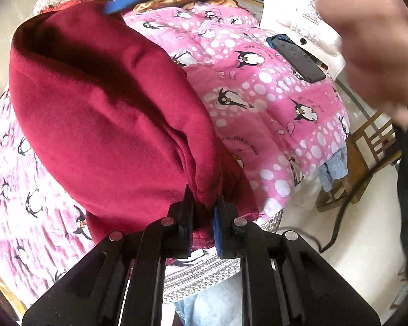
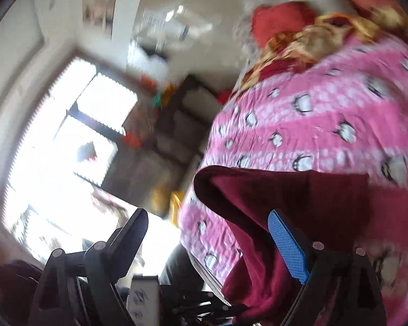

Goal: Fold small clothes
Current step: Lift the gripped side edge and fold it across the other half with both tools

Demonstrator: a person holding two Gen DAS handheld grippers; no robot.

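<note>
From my left wrist camera, the left tongs are clenched on a bunched edge of the red garment, which stretches up and away to the left over the pink penguin blanket on the bed. Its long axis runs from my tongs toward the far upper left, where a blue pad of the other tongs shows, blurred.

From my right wrist camera, the right tongs stand wide, released, with the garment's open fold lying just ahead and right of the blue finger. I judge the right one must close there next.
</note>
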